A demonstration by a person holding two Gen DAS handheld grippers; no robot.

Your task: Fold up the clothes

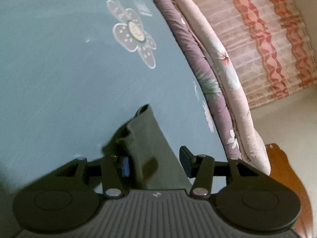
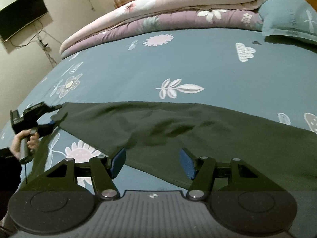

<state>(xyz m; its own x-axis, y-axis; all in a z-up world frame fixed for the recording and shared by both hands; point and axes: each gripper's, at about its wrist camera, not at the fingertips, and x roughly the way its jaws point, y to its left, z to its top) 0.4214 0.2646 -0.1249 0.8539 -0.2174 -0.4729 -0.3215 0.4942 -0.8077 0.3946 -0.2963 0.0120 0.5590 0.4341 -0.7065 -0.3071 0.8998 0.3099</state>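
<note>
dark garment point(image 1: 150, 148) hiding one finger pad, television point(image 2: 21, 15) cut off

Bedroom background: bed, stacked quilts, wall TV.
Teal bedsheet point(image 2: 198, 63) with white flower, leaf and cloud prints covers the bed. Along its far edge, a pink floral quilt point(image 2: 178, 0) sits on a purple floral quilt point(image 2: 178, 19); a teal pillow point(image 2: 287, 17) touches their right end. Pink-and-red patterned curtain point(image 1: 267, 39) behind them. Dark wall-mounted TV point(image 2: 21, 13) upper left, cables point(image 2: 42, 43) hanging below. Wooden bed frame point(image 1: 285, 168) at the mattress corner.
</note>
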